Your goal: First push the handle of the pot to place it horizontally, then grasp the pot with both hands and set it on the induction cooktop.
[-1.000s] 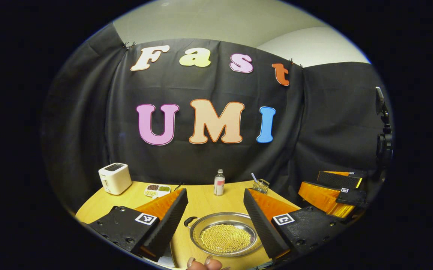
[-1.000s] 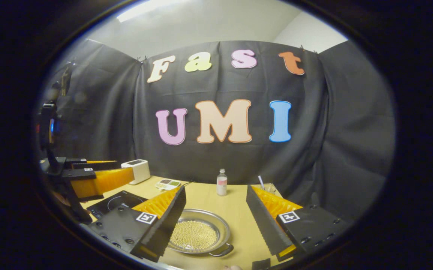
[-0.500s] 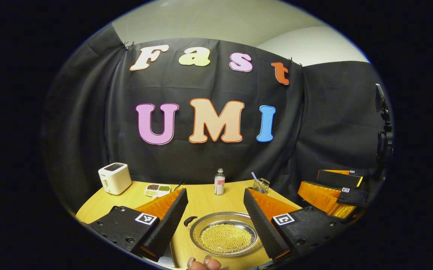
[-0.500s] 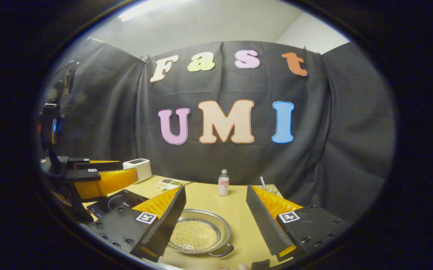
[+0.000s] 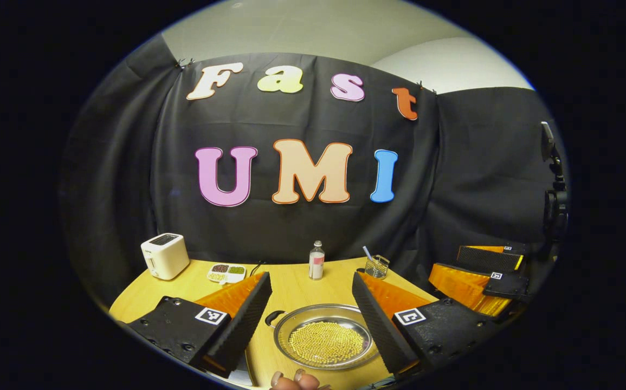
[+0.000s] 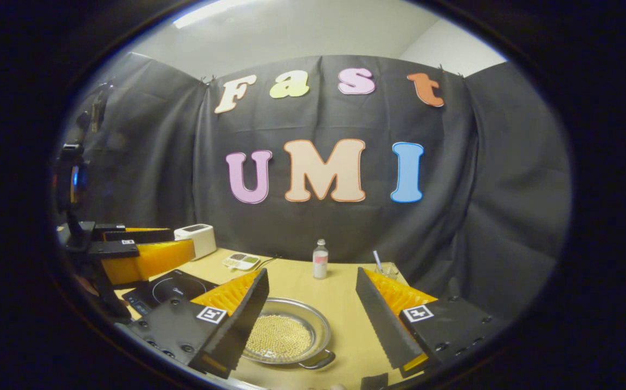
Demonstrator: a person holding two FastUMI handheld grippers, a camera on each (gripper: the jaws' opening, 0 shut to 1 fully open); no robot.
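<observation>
Both views tilted down slightly; pot (image 5: 325,342) handles lie sideways.

Left gripper (image 5: 311,319) fingers spread wide, hanging above wooden table (image 5: 291,287). Shallow metal pot (image 5: 323,343) holding yellow beads lies between them, dark handle (image 5: 273,317) at its far left rim. Far side: white toaster (image 5: 164,255) at left, divided dish (image 5: 226,273) beside it, small bottle (image 5: 316,261) centre, wire basket (image 5: 376,267) right. Right gripper (image 5: 481,276) at right edge, jaws parted.
</observation>
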